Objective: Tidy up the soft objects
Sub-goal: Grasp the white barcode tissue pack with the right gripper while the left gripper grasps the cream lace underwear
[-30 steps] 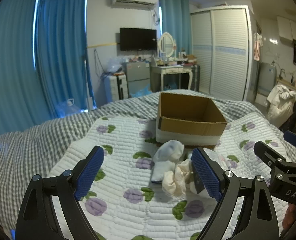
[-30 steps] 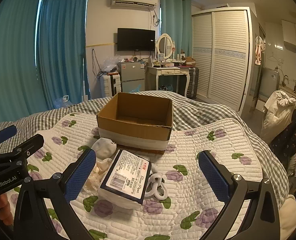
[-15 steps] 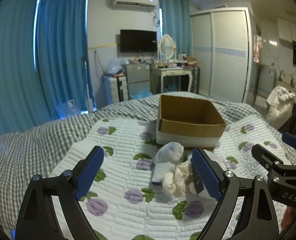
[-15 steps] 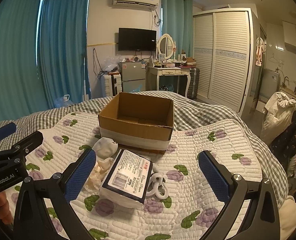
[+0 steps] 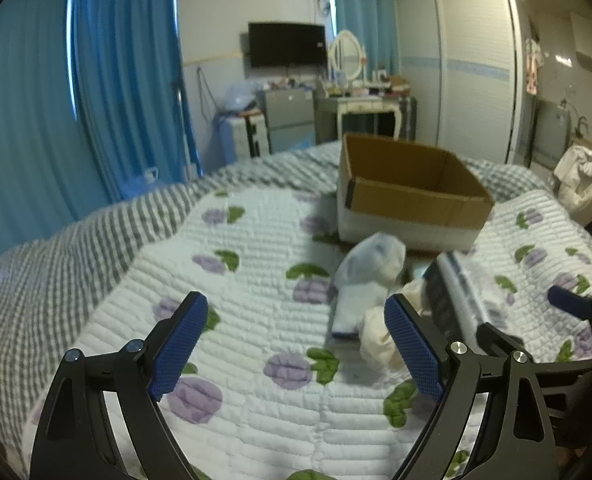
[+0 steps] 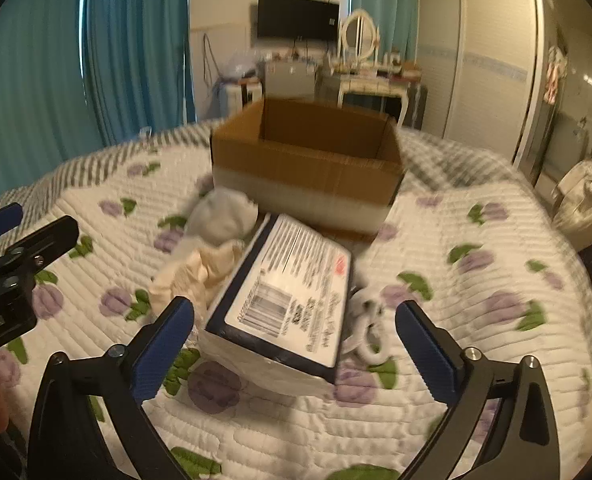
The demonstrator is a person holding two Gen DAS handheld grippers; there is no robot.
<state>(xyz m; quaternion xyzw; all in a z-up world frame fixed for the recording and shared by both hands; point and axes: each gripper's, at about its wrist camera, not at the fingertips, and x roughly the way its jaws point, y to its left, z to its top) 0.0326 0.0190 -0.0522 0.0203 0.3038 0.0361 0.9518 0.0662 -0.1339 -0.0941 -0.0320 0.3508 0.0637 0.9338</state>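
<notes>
An open cardboard box stands on the floral quilt; it also shows in the left wrist view. In front of it lie a white-and-blue sock, a cream cloth bundle, a wrapped soft pack with a printed label and a small white ringed item. My right gripper is open, low over the quilt, with the pack just ahead between its fingers. My left gripper is open and empty, left of the sock and the cream cloth.
The quilt lies on a grey checked bedcover. Blue curtains hang at the left. A dressing table, a TV and a white wardrobe stand beyond the bed. A white bag sits at the right.
My right gripper has moved forward and down toward the labelled pack, which now looms larger. My left gripper has shifted slightly forward. Both stayed open.
</notes>
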